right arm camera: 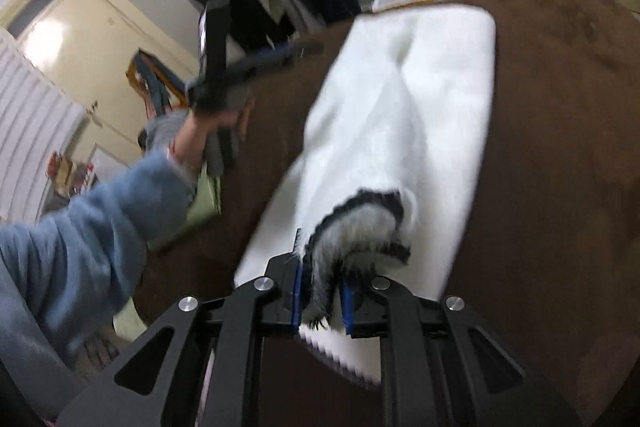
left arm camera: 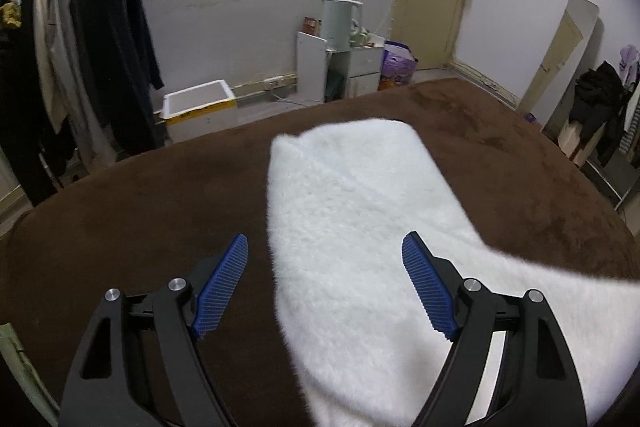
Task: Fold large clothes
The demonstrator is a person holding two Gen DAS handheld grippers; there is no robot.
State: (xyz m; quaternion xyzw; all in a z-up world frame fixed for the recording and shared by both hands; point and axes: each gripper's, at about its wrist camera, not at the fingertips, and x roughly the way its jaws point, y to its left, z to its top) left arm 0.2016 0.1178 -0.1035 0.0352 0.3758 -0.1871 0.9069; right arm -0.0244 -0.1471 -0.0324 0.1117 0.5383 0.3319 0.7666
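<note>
1. Left wrist view: left gripper hangs with its 2 blue pads spread well apart and nothing between them; it hovers over the brown fleece surface.
2. Ahead of it and to its right lies the white fluffy garment, spread flat on the brown surface and running from near the far edge back under the right-hand finger.
3. Behind the surface, dark and pale clothes hang on a clothes rack at the left, a white foam box sits on the floor, and a small white cabinet stands by the wall.
4. Right wrist view: right gripper has its jaws drawn together, clamped on a grey, black-edged trim of the white fluffy garment, which stretches away over the brown fleece surface.
5. At the left of this blurred view, a blue sleeve and a hand hold up the left gripper.
</note>
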